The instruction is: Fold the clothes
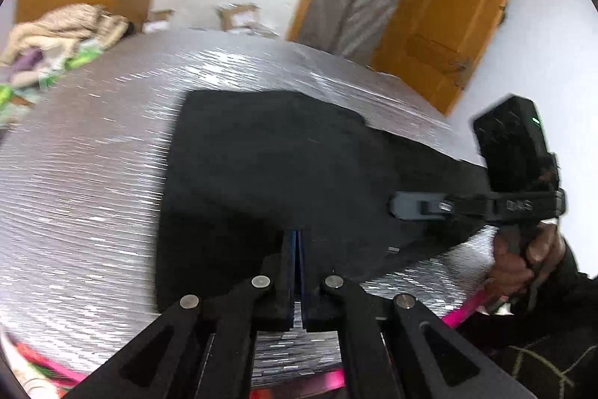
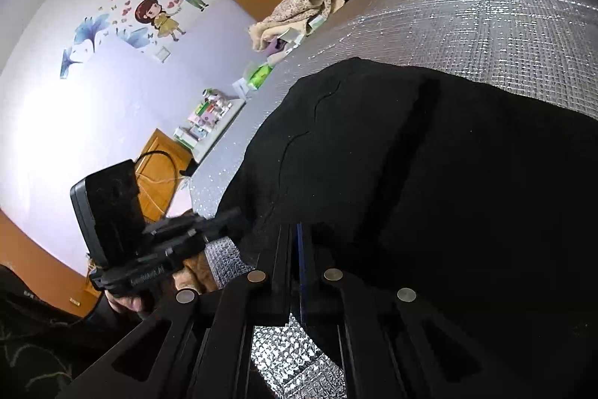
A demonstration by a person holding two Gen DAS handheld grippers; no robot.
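Lying under both hand-held grippers [image 1: 296, 242] [image 2: 295, 234], black garment [image 1: 261, 156] pinched at edge.

One black garment [image 1: 261, 167] lay on one silver foil mat [image 1: 82, 174]. Two grippers: left gripper [image 1: 295, 238], right gripper [image 2: 295, 230]. One beige cloth heap [image 2: 299, 10]. Two cartoon figures [image 2: 164, 2] on wall.

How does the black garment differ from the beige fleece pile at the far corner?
The black garment lies spread flat across the silver quilted mat; the beige fleece pile sits crumpled in a heap at its far edge. The black garment is pinched by the left gripper and the right gripper; nothing touches the beige pile. Both are soft cloth.
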